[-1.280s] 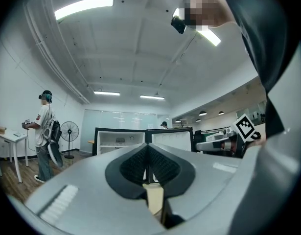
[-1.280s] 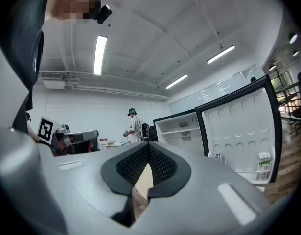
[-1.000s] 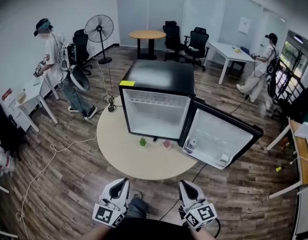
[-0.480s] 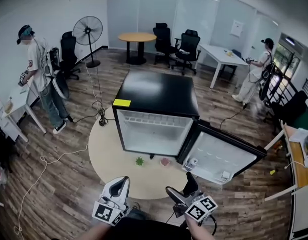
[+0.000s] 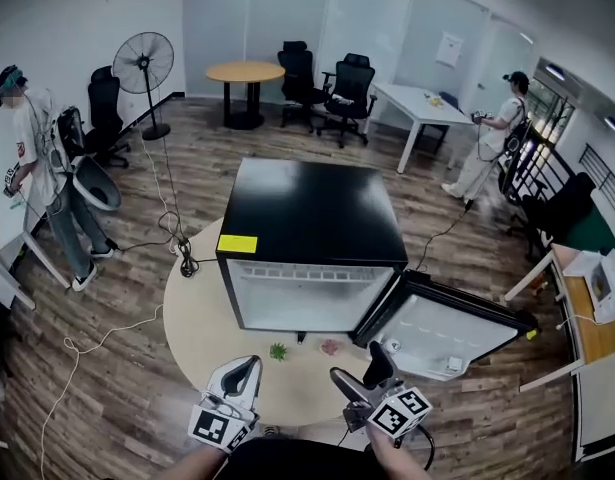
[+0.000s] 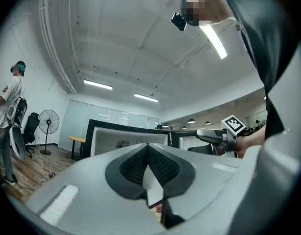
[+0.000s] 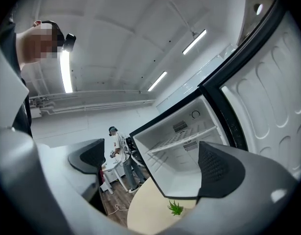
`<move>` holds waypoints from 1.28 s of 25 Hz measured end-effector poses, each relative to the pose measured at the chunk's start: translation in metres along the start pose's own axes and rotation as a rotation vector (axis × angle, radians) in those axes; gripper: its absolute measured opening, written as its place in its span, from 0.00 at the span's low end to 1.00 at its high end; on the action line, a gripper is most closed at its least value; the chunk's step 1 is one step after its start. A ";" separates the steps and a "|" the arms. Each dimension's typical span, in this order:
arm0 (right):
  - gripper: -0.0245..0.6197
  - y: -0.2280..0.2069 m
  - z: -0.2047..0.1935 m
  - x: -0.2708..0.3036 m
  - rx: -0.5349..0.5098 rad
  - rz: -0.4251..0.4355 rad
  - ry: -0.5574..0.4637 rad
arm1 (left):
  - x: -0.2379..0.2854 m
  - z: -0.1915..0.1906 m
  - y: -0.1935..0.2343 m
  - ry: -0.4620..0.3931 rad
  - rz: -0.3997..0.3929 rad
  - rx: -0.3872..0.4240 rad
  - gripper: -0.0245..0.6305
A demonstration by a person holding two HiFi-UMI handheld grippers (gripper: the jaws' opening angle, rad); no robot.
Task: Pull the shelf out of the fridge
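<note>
A black mini fridge (image 5: 312, 213) stands on a round beige table (image 5: 202, 318), its door (image 5: 442, 333) swung open to the right. A white wire shelf (image 5: 307, 271) sits high inside the white interior; in the right gripper view the shelf (image 7: 182, 140) shows straight ahead. My left gripper (image 5: 244, 366) is shut and empty, low at the table's near edge; its pads (image 6: 140, 163) meet. My right gripper (image 5: 359, 371), rolled on its side, has just opened wide with nothing between its pads (image 7: 216, 166). Both are short of the fridge.
A small green plant (image 5: 278, 350) and a pink item (image 5: 330, 347) lie on the table before the fridge. Small items sit in the door rack (image 5: 390, 346). A person (image 5: 32, 168) and a fan (image 5: 145, 63) stand left, another person (image 5: 492, 133) far right. Cables (image 5: 97, 333) cross the floor.
The view has closed in on the fridge. My right gripper has gone from shut and upright to wide open and rolled on its side. The left gripper stays shut.
</note>
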State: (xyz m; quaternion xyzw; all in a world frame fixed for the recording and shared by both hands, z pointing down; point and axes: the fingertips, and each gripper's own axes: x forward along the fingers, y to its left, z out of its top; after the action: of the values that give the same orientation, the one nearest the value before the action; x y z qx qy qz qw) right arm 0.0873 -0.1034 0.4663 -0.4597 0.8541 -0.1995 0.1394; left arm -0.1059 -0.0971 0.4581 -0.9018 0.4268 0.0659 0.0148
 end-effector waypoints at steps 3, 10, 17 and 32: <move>0.96 -0.005 0.001 0.021 -0.035 -0.041 -0.003 | 0.013 -0.003 0.018 -0.006 -0.034 -0.010 0.04; 0.96 -0.019 0.002 0.060 -0.033 -0.081 0.001 | 0.029 -0.012 0.043 -0.021 -0.076 -0.030 0.04; 0.96 -0.048 -0.003 0.091 0.117 -0.045 -0.001 | 0.042 -0.026 0.051 0.021 -0.040 -0.057 0.04; 0.96 -0.083 -0.003 0.163 0.529 0.127 -0.048 | 0.056 -0.036 0.056 0.136 0.060 -0.056 0.04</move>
State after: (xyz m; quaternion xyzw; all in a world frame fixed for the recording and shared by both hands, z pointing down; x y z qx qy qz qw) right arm 0.0591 -0.2811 0.4993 -0.3577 0.7959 -0.3955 0.2869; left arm -0.1100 -0.1783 0.4884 -0.8910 0.4518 0.0166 -0.0414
